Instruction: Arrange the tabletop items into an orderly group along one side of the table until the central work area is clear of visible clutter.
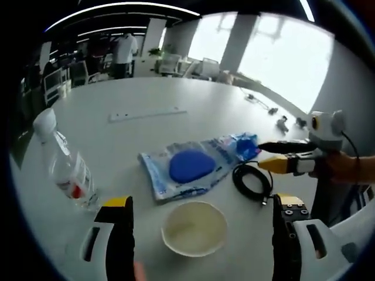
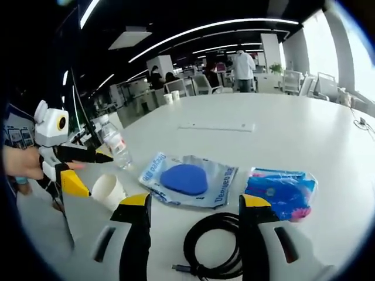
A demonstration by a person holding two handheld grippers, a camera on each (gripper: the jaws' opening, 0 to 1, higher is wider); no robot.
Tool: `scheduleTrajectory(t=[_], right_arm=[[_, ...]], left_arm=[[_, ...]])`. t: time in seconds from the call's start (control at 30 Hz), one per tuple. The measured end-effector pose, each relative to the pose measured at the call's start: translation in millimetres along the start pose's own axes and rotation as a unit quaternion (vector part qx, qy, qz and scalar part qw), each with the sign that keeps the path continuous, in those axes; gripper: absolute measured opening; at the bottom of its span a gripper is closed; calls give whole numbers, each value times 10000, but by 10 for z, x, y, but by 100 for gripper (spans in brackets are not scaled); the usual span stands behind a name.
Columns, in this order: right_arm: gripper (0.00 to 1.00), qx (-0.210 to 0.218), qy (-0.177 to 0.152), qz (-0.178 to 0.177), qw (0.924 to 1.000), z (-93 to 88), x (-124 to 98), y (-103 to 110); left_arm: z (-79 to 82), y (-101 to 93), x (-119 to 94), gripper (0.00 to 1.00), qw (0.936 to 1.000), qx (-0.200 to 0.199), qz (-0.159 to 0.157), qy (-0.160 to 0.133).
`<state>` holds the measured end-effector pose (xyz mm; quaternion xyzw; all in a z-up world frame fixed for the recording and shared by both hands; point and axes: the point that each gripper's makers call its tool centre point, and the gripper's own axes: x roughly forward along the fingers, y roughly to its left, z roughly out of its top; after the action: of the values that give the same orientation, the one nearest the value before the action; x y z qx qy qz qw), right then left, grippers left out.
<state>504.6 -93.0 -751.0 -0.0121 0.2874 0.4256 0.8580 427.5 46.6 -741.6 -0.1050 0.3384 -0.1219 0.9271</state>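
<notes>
A white paper cup (image 1: 194, 229) sits between the wide-apart jaws of my open left gripper (image 1: 202, 202), with nothing gripped. Beyond it lies a clear pouch holding a blue disc (image 1: 188, 167), with a blue packet (image 1: 243, 145) to its right. A coiled black cable (image 1: 252, 182) lies beside them. My right gripper (image 1: 259, 155) comes in from the right, just above the cable. In the right gripper view, my open right gripper (image 2: 195, 200) hangs over the cable (image 2: 214, 246); pouch (image 2: 187, 178), packet (image 2: 280, 190), cup (image 2: 108, 190) and left gripper (image 2: 98, 174) show.
A clear water bottle (image 1: 67, 167) stands upright at the left, and it appears behind the cup as the bottle (image 2: 115, 143). A flat white strip (image 1: 146, 114) lies further back on the white table (image 1: 176, 93). Chairs, desks and people stand beyond the far edge.
</notes>
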Motion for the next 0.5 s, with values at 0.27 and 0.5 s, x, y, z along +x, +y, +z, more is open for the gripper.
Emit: scheduleTrajectory(t=[0.27, 0.5], right_arm=[[58, -6, 72, 61, 10000, -64, -6, 61], [57, -63, 123, 139, 9998, -63, 41, 145]], left_arm=[[-141, -47, -34, 95, 10000, -56, 47, 36], [-207, -37, -56, 95, 9998, -148, 81, 44]])
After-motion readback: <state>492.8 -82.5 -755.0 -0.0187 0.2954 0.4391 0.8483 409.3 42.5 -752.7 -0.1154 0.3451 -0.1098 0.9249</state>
